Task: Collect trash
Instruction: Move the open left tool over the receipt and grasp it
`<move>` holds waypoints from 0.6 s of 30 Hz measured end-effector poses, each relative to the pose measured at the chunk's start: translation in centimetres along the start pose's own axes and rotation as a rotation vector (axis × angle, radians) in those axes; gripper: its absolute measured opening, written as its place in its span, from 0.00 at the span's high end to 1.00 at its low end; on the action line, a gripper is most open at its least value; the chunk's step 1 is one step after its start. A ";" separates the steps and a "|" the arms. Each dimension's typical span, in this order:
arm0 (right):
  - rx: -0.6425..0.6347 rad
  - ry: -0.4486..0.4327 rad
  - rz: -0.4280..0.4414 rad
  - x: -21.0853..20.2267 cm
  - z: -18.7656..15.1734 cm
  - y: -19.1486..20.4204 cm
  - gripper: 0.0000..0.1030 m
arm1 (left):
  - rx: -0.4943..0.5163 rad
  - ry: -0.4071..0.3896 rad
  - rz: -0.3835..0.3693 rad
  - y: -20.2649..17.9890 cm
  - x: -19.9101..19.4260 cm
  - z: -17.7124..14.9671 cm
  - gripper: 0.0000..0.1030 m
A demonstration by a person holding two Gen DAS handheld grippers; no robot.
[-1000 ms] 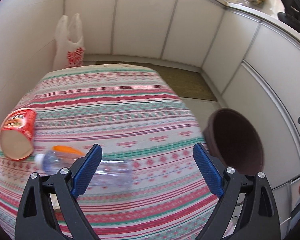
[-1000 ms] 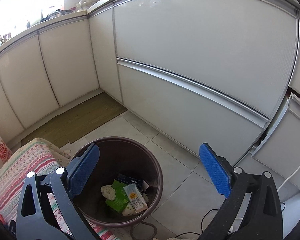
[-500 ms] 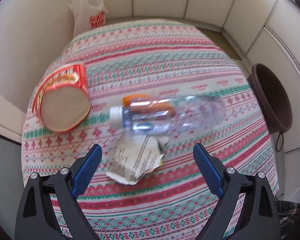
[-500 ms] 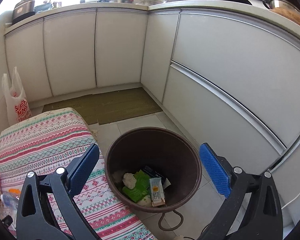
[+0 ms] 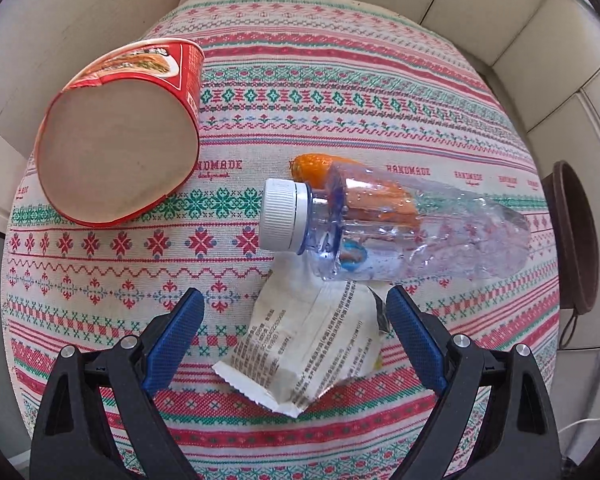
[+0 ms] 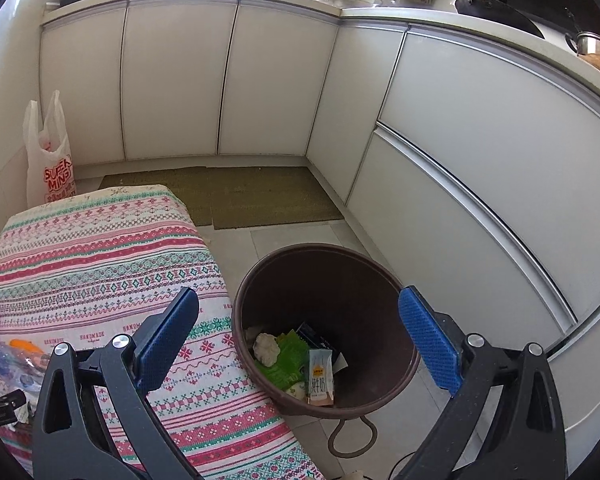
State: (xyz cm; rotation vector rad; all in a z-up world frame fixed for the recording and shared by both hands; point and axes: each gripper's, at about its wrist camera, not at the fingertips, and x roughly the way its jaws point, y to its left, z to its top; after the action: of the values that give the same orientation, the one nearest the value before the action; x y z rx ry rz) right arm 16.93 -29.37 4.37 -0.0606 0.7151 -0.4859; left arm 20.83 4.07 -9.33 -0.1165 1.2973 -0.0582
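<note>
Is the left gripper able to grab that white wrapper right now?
Probably yes. The left gripper is open, with the white wrapper lying flat between its blue pads; only the wrapper's far edge tucks under the bottle.

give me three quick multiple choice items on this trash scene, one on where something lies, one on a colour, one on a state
1. The white wrapper lies:
A. in the noodle cup
B. between the left tongs' open fingers
C. on the floor

2. The bottle's cap is:
A. white
B. green
C. black

3. The brown bin is:
A. empty
B. tipped over
C. already holding trash

Answers: 1 B, since the wrapper sits on the cloth between the blue pads. 2 A, since the cap on the clear bottle is white. 3 C, since the bin stands upright with packets inside.
</note>
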 end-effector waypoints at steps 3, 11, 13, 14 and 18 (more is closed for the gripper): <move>-0.007 0.007 0.002 0.2 -0.1 0.2 0.07 | 0.012 0.010 0.003 -0.2 0.6 0.1 0.13; -0.022 0.016 0.004 0.5 -0.2 0.7 0.07 | 0.051 0.043 0.009 -0.9 1.8 -0.2 0.14; -0.028 0.019 0.005 0.5 -0.3 0.8 0.07 | 0.064 0.039 0.014 -1.4 1.7 -0.3 0.18; -0.030 0.020 0.005 0.5 -0.3 0.9 0.07 | 0.072 0.036 0.008 -1.6 1.7 -0.4 0.23; -0.039 0.023 0.008 0.6 -0.4 1.1 0.07 | 0.117 0.027 0.006 -2.4 1.4 -0.8 0.37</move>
State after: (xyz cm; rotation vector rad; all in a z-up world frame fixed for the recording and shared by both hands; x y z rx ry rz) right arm 17.55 -28.64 3.45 -0.0889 0.7473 -0.4659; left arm 20.50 1.49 -10.59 -0.0112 1.3177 -0.1307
